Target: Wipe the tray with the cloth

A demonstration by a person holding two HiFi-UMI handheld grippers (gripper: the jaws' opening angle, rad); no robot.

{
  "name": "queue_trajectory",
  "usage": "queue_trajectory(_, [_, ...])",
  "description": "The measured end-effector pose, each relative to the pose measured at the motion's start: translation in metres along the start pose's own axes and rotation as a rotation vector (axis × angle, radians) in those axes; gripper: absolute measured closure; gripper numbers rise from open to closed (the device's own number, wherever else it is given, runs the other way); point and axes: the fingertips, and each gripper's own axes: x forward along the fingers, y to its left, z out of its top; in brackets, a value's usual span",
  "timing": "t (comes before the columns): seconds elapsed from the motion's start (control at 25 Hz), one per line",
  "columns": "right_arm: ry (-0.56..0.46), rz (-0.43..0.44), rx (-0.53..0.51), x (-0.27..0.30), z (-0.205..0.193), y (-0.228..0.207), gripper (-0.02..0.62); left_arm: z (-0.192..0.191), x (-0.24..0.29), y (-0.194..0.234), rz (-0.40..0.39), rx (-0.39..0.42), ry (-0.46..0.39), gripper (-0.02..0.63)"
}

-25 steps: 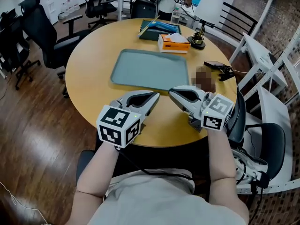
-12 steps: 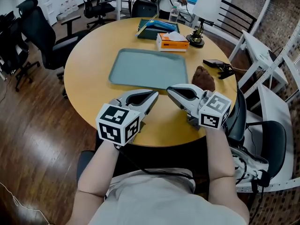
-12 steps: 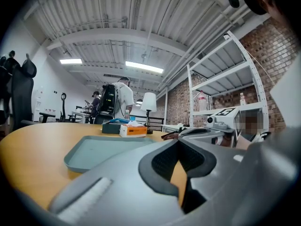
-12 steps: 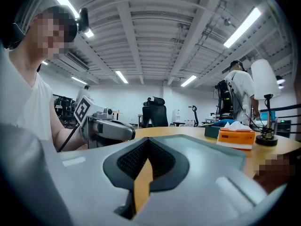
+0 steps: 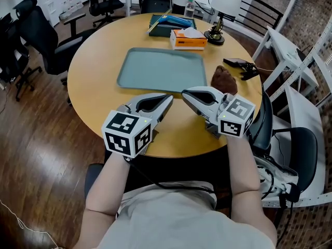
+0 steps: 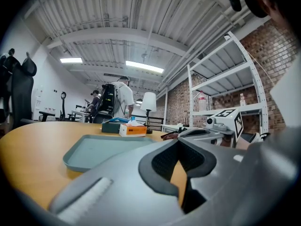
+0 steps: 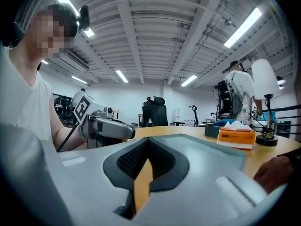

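A grey-green tray [image 5: 161, 69] lies empty in the middle of the round wooden table [image 5: 98, 71]. A crumpled brown cloth [image 5: 224, 80] sits on the table just off the tray's right edge. Both grippers hover over the table's near edge, tips pointing at the tray's near side. My left gripper [image 5: 169, 98] is shut with nothing in it. My right gripper [image 5: 184, 93] is also shut and empty, a short way left of the cloth. In the right gripper view the tray [image 7: 211, 149] stretches ahead and the cloth [image 7: 275, 171] shows at the lower right. The left gripper view shows the tray [image 6: 108, 147] ahead.
At the table's far side stand an orange tissue box [image 5: 188, 38], a dark box [image 5: 168, 25] and a lamp [image 5: 220, 14]. A black gadget [image 5: 239, 64] lies beyond the cloth. Office chairs [image 5: 41, 35] stand left, white shelving [image 5: 295, 71] right. A person stands beyond the table.
Both grippers stay shut by the tray's near edge and have crept slightly forward. The head view has shifted a little, so the table sits higher in the picture.
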Motion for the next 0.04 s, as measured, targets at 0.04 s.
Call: queue_trajectory(0.04, [0.001,0.000,-0.001,-0.0001,-0.0005,0.0001,0.595,-0.0004,0.0000,0.0000,0.001,-0.001,0.000,0.606])
